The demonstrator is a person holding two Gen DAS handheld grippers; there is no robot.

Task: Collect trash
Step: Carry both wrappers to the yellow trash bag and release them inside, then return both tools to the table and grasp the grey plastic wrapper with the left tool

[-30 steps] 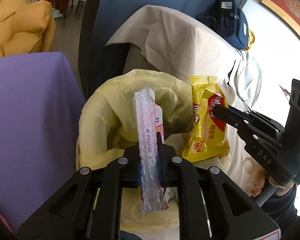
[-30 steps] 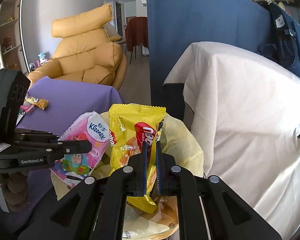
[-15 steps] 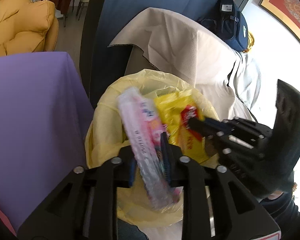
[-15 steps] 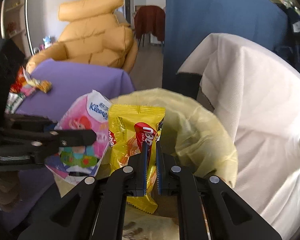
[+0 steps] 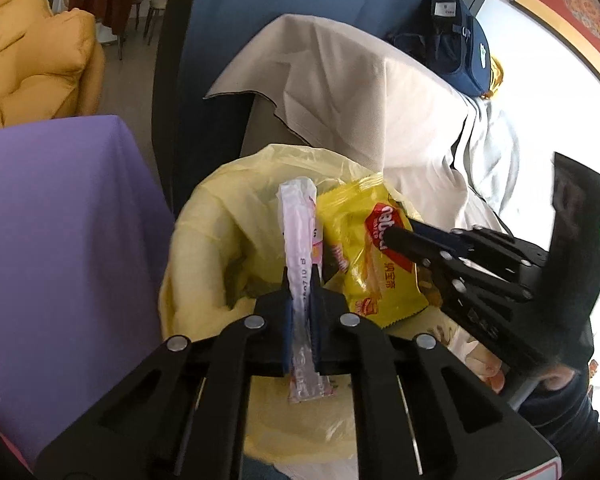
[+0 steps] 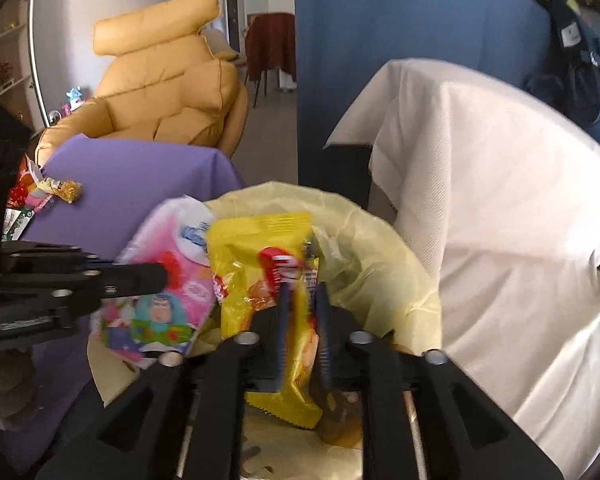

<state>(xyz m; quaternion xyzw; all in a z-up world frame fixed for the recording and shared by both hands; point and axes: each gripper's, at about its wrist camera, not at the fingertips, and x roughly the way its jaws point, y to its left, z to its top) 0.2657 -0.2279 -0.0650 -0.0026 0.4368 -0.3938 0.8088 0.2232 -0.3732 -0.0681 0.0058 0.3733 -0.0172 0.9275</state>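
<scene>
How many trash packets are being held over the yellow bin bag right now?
2: a pink tissue pack in the left gripper, and a yellow wafer wrapper between the right gripper's just-opened jaws. Others may be hidden inside the bag.

"nabati" (mirrored) on yellow wrapper [image 5: 374,256]

Both grippers are matte black plastic with open triangular cutouts in the arms, 4 silver round screws across each linkage and blue pads lining the fingers [image 5: 286,320]. At right of the left wrist frame, the right gripper [image 5: 396,238] body carries a small green light.
</scene>
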